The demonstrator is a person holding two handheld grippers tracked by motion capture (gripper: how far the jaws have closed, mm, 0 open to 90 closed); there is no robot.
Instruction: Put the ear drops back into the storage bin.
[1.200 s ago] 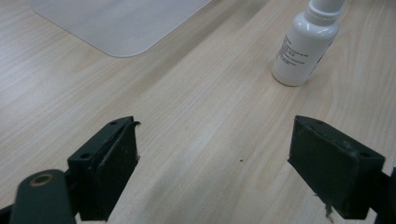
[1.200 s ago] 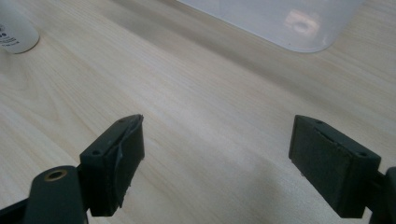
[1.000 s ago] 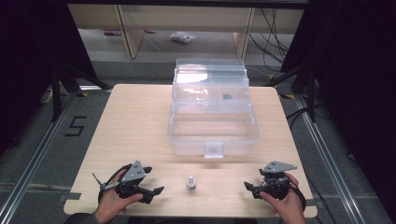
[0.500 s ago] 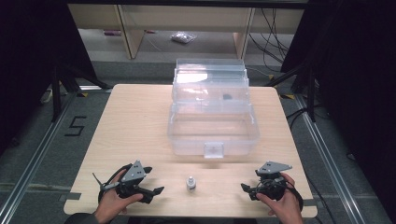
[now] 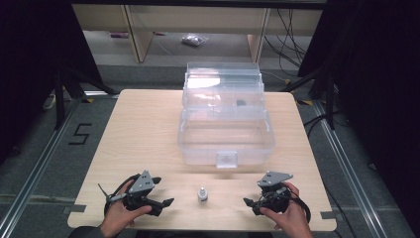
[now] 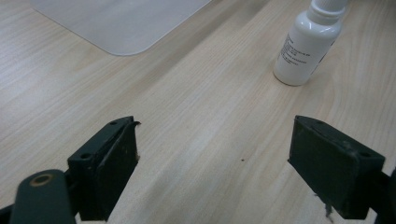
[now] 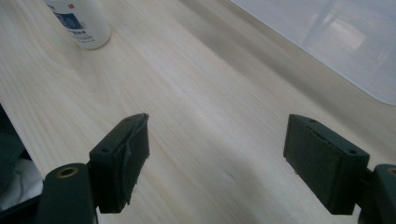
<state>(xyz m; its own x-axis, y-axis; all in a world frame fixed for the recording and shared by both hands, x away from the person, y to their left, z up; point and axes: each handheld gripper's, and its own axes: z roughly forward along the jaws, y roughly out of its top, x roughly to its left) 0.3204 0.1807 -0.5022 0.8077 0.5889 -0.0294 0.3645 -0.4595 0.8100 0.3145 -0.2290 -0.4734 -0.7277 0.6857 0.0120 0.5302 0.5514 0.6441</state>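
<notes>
A small white bottle (image 5: 202, 194) stands upright near the table's front edge, between the two hands. To its left, my left gripper (image 5: 166, 203) rests low over the wood, open and empty, pointing right toward the bottle (image 6: 306, 46). On the other side, my right gripper (image 5: 248, 203) points left at the bottle (image 7: 81, 23), a short way off. Its jaws are open and have just been closing a little, with nothing between them. In the gripper views, bare wood lies between the left gripper (image 6: 219, 172) pads and between the right gripper (image 7: 219, 163) pads.
A clear plastic box (image 5: 225, 148) with a raised tiered lid sits mid-table behind the bottle, a latch on its front wall. Its corner shows in the left gripper view (image 6: 116, 23) and its edge in the right gripper view (image 7: 327, 37). Bare wood lies on both sides of the box.
My right hand has slid left toward the bottle. The left hand and the bottle have stayed where they were.
</notes>
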